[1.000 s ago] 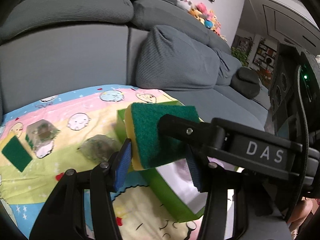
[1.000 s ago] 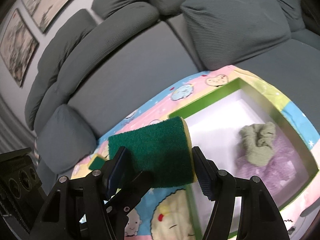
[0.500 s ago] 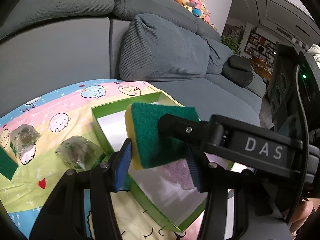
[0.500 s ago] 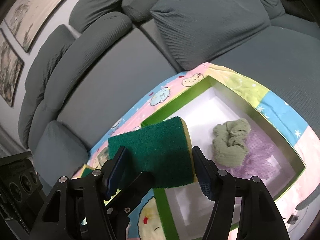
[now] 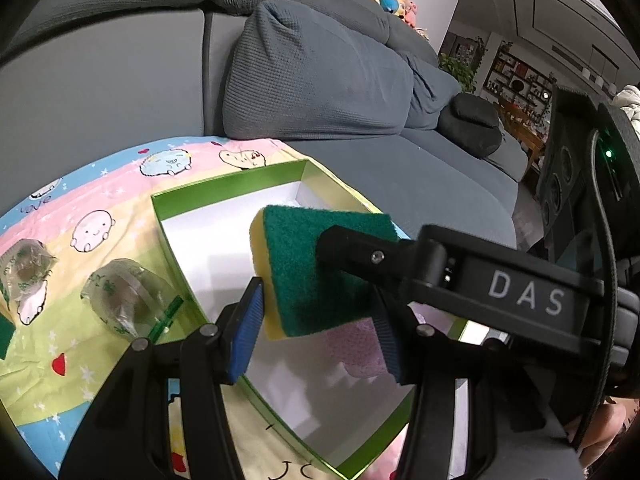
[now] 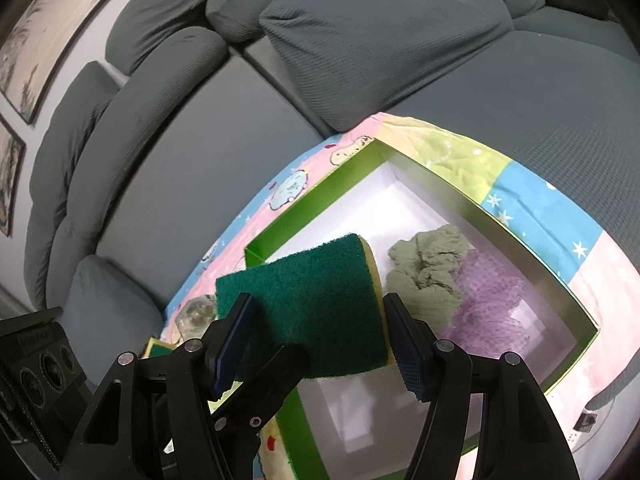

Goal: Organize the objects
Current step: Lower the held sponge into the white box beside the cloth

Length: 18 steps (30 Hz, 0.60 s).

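Sponge [image 5: 320, 268]: clamped jointly by left gripper [image 5: 316, 320] and right gripper [image 6: 320, 344], pads pressing both sides; it hangs above the green box [image 6: 532, 248]. Open white floor lies at 12 o'clock of the sponge; cloths [image 6: 428, 268] at 2 o'clock in the right wrist view.

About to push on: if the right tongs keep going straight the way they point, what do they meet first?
Probably the box floor: the right tongs, shut on the sponge, point down into it, left of the green cloth. Depth is unclear.
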Each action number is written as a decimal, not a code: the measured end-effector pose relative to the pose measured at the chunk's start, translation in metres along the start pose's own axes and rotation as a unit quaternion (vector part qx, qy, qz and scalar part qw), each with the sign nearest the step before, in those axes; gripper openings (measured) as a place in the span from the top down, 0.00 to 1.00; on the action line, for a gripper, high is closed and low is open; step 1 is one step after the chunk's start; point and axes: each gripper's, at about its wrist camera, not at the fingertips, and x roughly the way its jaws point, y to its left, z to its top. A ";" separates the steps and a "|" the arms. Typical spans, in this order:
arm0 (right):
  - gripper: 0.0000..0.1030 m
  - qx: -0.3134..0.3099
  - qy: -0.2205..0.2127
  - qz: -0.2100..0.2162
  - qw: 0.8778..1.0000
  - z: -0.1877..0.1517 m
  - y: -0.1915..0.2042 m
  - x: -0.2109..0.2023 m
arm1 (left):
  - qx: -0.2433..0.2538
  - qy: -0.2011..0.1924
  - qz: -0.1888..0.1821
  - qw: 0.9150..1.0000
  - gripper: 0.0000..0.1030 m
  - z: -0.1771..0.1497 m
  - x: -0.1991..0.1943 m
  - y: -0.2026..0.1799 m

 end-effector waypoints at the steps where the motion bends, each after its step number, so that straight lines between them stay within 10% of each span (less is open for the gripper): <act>1: 0.34 0.002 0.001 -0.001 1.000 0.000 -0.001 0.001 | 0.000 0.002 -0.001 1.000 0.51 0.000 0.002 -0.001; 18: 0.34 0.028 0.011 -0.025 0.999 0.005 -0.022 0.008 | -0.002 0.031 -0.017 0.999 0.51 0.000 0.025 -0.008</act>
